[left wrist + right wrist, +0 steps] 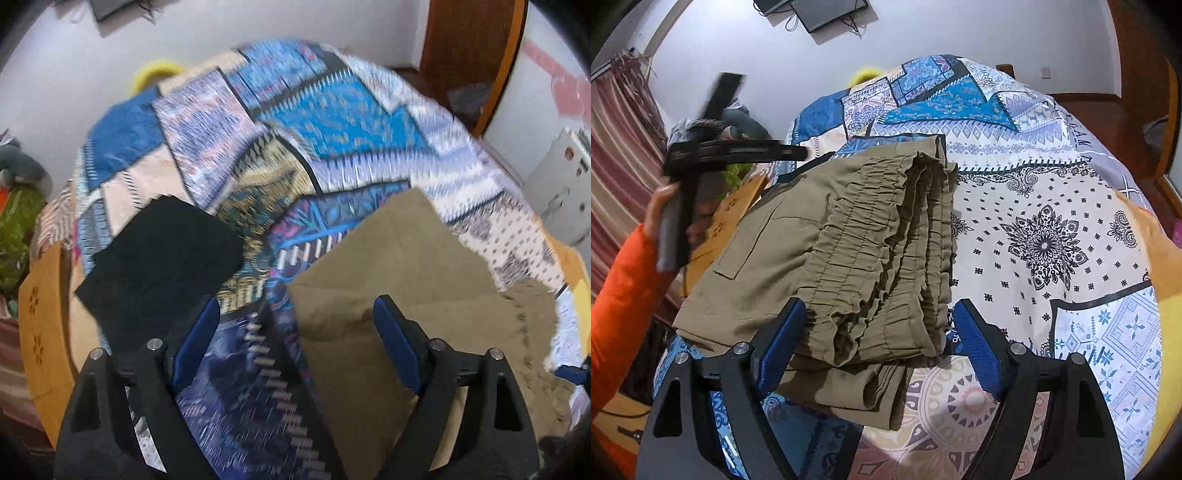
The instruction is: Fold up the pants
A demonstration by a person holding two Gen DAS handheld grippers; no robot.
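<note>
The khaki pants [849, 254] lie folded into a thick stack on the patterned quilt [1052, 206], the gathered elastic waistband [886, 236] layered along the stack's right edge and a patch pocket [746, 251] showing on the top layer. In the right wrist view the right gripper [877, 343] sits low at the near end of the stack with its 2 blue-padded fingers [975, 354] spread wide, 1 at each side of the waistband end; nothing is pinched between them. The left pad touches or nearly touches the fabric edge, though which is hard to tell. The left gripper [798, 153] shows in that same view as a blurred black shape held up above the far left corner of the pants by a hand [670, 218] in an orange sleeve [620, 295]. From its own camera the left gripper [291, 336] is also spread open and holds nothing, hovering over the quilt [295, 110], with the pants [388, 280] under and behind its right finger [395, 343]. A folded black garment [159, 266] lies on the quilt to the left, apart from the pants, with a strip of quilt between them. The left view is motion-blurred.
</note>
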